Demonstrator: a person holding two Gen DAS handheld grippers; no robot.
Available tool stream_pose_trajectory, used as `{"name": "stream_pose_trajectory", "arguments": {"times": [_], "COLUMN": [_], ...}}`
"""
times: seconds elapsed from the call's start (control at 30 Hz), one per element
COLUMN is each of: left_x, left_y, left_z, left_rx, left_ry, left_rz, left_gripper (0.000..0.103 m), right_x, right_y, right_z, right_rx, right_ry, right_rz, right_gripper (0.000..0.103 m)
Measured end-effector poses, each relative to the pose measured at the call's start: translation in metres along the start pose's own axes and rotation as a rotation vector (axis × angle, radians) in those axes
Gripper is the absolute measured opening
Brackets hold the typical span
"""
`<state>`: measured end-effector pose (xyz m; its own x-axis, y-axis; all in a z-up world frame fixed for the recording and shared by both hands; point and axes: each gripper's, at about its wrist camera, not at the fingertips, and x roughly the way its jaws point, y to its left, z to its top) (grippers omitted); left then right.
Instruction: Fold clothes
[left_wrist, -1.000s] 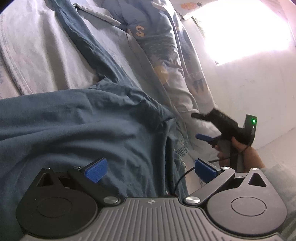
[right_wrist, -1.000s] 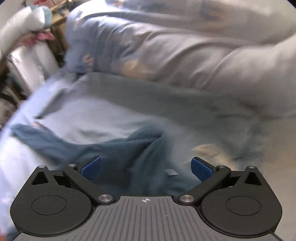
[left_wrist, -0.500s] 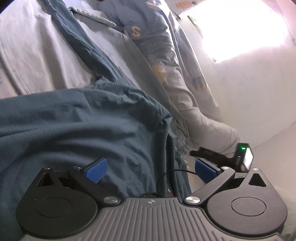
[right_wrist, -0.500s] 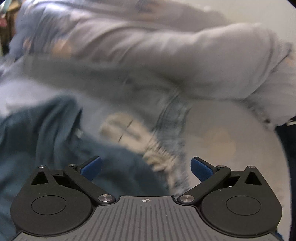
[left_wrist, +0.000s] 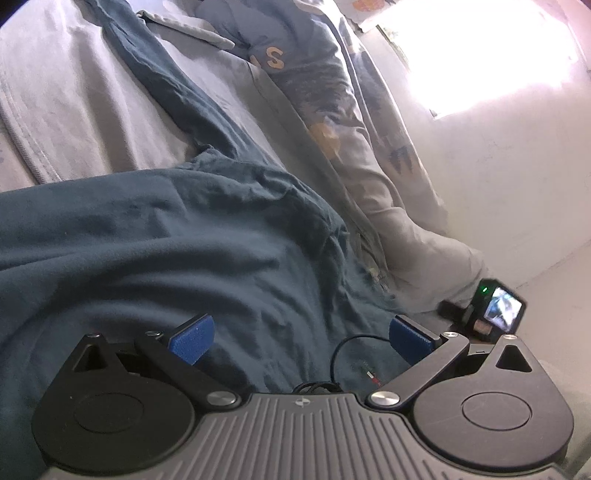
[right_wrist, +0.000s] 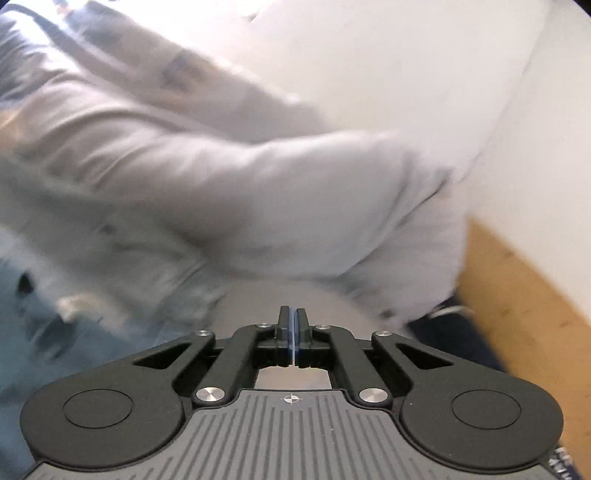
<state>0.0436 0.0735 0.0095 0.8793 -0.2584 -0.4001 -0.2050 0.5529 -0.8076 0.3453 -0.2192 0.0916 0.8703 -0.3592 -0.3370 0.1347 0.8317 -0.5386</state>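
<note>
Task status: the dark blue garment (left_wrist: 155, 251) lies spread but rumpled across the lower left and centre of the left wrist frame, on the pale bed sheet (left_wrist: 66, 96). One long part of it trails toward the upper left. No neat, flat fold shows; by this view, folding of this item is judged incomplete.

Left gripper (left_wrist: 301, 338): wide open, both blue pads clear of the cloth, holding nothing.

Right gripper (right_wrist: 291, 328): closed, pads together. A thin pale line shows between them; whether cloth is pinched there cannot be told. Its view is motion-blurred, showing a light grey garment (right_wrist: 258, 192) across the middle.

A patterned quilt (left_wrist: 332, 110) lies in the upper centre.
</note>
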Motion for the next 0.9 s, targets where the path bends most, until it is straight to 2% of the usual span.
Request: {"name": "stream_pose_trajectory", "arguments": {"times": [0.03,0.07,0.1,0.13,0.37,0.47,0.53,0.67,0.9], "left_x": [0.000,-0.001,-0.001,-0.002,-0.013,-0.023,-0.032,-0.052,-0.105], "left_y": [-0.001,-0.002,-0.002,-0.003,-0.014,-0.028,-0.037,-0.046,-0.048], "left_z": [0.000,0.000,0.001,0.001,0.006,0.006,0.006,0.005,-0.002], "left_rx": [0.003,0.006,0.008,0.010,0.045,0.160,0.228,0.292,0.380], "left_ry": [-0.003,-0.006,-0.009,-0.014,-0.046,-0.087,-0.128,-0.194,-0.306], "left_rz": [-0.003,-0.005,-0.007,-0.009,-0.039,-0.036,-0.040,-0.059,-0.091], "left_gripper": [0.103,0.103,0.103,0.103,0.103,0.103,0.103,0.103,0.103], "right_x": [-0.005,-0.009,-0.016,-0.027,-0.118,-0.171,-0.212,-0.283,-0.370], "right_y": [-0.003,-0.007,-0.011,-0.016,-0.047,-0.077,-0.102,-0.135,-0.192], "right_z": [0.002,0.005,0.006,0.006,-0.012,-0.028,-0.043,-0.073,-0.146], "right_rx": [0.005,0.010,0.013,0.014,0.064,0.121,0.160,0.199,0.354], "right_ry": [-0.010,-0.011,-0.022,-0.047,-0.113,-0.161,-0.169,-0.159,-0.123], "right_rz": [-0.018,-0.023,-0.018,0.000,0.183,0.239,0.286,0.366,0.458], "right_gripper": [0.041,0.059,0.085,0.095,0.100,0.103,0.103,0.103,0.103]}}
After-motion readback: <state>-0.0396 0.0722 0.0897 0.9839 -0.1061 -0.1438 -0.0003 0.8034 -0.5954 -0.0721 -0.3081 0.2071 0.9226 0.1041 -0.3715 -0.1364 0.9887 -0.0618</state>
